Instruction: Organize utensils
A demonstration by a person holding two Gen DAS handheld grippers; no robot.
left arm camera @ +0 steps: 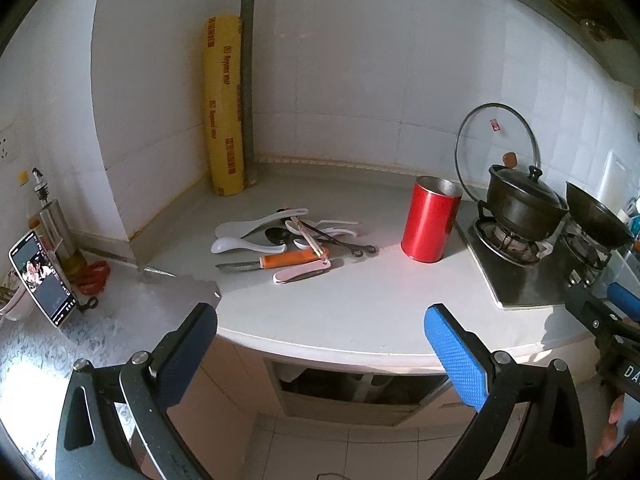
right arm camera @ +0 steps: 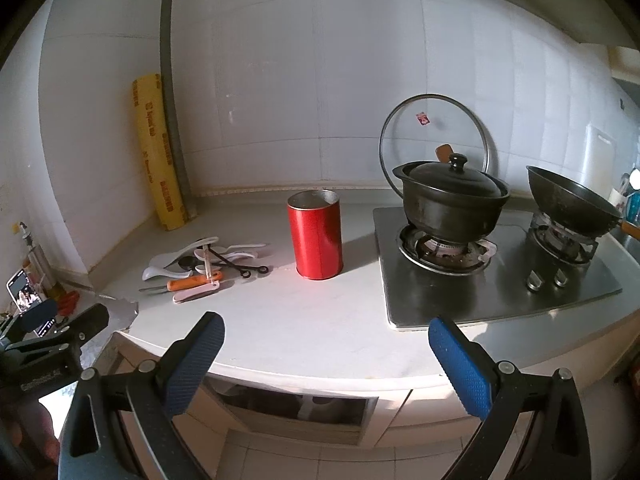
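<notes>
Utensils [left arm camera: 288, 242] lie in a loose heap on the pale counter [left arm camera: 352, 304], left of the red can [left arm camera: 430, 224], which stands upright with its top open. In the heap, a white rice paddle [left arm camera: 256, 222] sits at the back, a white spoon [left arm camera: 244, 245] in front of it, thin black tongs [left arm camera: 340, 242] reach toward the can, and an orange-handled knife [left arm camera: 276, 261] lies nearest the edge, just beside a pale pink-and-white handle [left arm camera: 302, 271]. Nothing shows above the can's rim.

The left gripper [left arm camera: 320, 336] hangs short of the counter's front edge, blue pads spread wide, nothing between them. The right gripper [right arm camera: 326, 344] matches it: fingers far apart, empty, pulled back from the counter with the can straight ahead and the heap off to its left.

Behind the heap, a yellow roll of wrap [left arm camera: 224, 108] leans upright in the corner. To the right of the can, a black lidded pot [right arm camera: 450, 200] sits on the near burner of the stove [right arm camera: 500, 280], a dark wok [right arm camera: 568, 202] on the far one, and a glass lid [right arm camera: 436, 136] leans against the tiled wall. Far left, a phone [left arm camera: 42, 278] stands propped with its screen lit.
</notes>
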